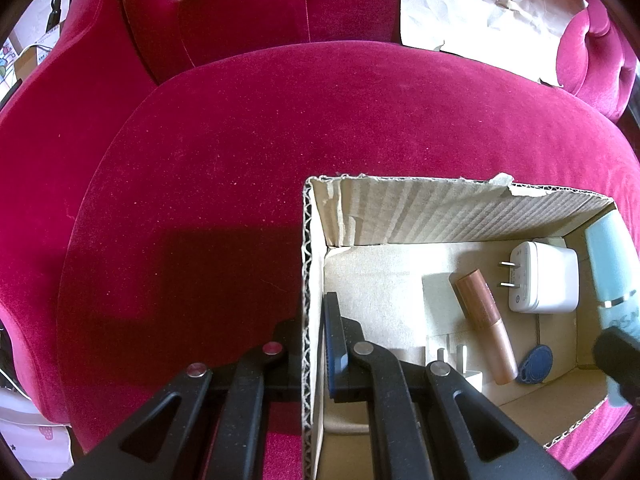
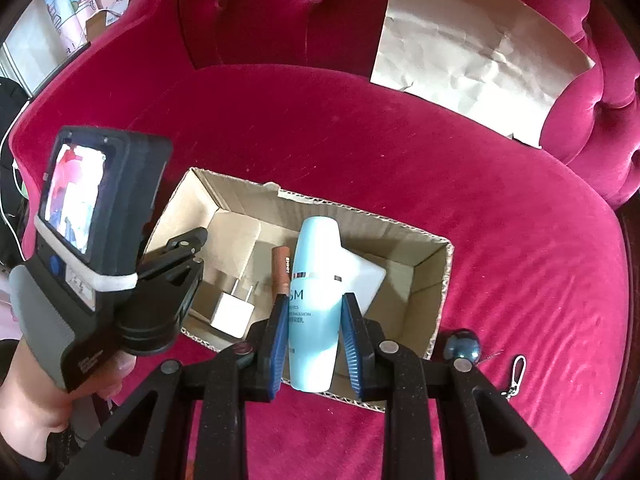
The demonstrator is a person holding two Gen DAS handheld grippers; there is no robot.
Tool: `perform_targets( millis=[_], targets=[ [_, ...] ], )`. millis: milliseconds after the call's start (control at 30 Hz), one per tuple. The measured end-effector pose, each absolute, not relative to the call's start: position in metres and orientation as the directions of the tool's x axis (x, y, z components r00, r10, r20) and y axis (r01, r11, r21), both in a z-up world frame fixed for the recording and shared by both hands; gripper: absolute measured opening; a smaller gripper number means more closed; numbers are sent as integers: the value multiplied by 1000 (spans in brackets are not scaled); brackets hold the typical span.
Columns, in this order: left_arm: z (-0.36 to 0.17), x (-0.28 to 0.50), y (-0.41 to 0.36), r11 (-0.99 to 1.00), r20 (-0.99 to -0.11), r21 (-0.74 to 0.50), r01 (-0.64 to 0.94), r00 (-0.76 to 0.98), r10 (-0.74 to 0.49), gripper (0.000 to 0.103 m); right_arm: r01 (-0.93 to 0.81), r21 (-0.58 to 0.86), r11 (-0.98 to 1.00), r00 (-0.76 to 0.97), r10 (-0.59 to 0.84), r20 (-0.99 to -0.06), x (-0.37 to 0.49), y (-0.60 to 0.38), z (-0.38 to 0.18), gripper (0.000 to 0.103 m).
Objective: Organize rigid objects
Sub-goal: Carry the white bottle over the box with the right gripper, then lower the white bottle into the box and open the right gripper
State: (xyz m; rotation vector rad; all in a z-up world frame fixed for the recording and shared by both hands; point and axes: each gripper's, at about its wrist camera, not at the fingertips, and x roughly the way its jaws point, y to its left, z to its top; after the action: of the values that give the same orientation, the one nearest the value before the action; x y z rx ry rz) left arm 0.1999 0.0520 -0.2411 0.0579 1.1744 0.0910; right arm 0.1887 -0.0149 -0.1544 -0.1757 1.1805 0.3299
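An open cardboard box (image 1: pixel 460 208) (image 2: pixel 436 276) sits on a red velvet sofa. In it lie a copper lip-gloss tube (image 1: pixel 486 312) (image 2: pixel 281 270), a white charger (image 1: pixel 544 278), a small white plug (image 2: pixel 232 314) and a blue tag (image 1: pixel 534 366). My left gripper (image 1: pixel 308 344) is shut on the box's left wall, one finger outside and one inside. My right gripper (image 2: pixel 314 320) is shut on a light blue bottle (image 2: pixel 314 296) (image 1: pixel 614 272) and holds it over the box.
A dark blue ball (image 2: pixel 462 346) and a metal key clip (image 2: pixel 516 376) lie on the sofa seat (image 2: pixel 500 220) right of the box. Crumpled brown paper (image 2: pixel 476 52) (image 1: pixel 488 4) leans on the backrest.
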Motion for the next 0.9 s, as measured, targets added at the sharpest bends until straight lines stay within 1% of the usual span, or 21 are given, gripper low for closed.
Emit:
perform_targets(
  millis=[267, 600, 700, 733, 767, 800, 867, 900],
  targets=[
    [-241, 200, 52, 995, -918, 95, -40, 383, 103, 5, -336, 64, 940, 331, 181, -926, 195, -9, -166, 27],
    [-240, 201, 52, 995, -918, 95, -40, 383, 103, 5, -324, 74, 943, 340, 189, -921, 199, -11, -167, 27],
    [-240, 201, 52, 995, -918, 95, -41, 383, 103, 5, -317, 67, 946, 352, 183, -918, 201, -11, -166, 30],
    [-240, 201, 52, 995, -918, 95, -41, 383, 103, 5, -313, 62, 948, 358, 179, -916, 200, -12, -165, 39],
    [-240, 201, 53, 995, -917, 96, -40, 384, 104, 5, -306, 54, 951, 368, 170, -914, 201, -12, -164, 51],
    [-240, 200, 52, 995, -917, 96, -39, 384, 104, 5, -298, 41, 954, 382, 158, -911, 201, -13, -162, 56],
    [-239, 201, 52, 995, -917, 96, -40, 384, 104, 5, -288, 18, 958, 400, 137, -906, 201, -15, -161, 74],
    [-239, 201, 52, 995, -917, 96, -40, 384, 104, 5, -286, 13, 958, 402, 132, -906, 201, -16, -161, 80]
  ],
)
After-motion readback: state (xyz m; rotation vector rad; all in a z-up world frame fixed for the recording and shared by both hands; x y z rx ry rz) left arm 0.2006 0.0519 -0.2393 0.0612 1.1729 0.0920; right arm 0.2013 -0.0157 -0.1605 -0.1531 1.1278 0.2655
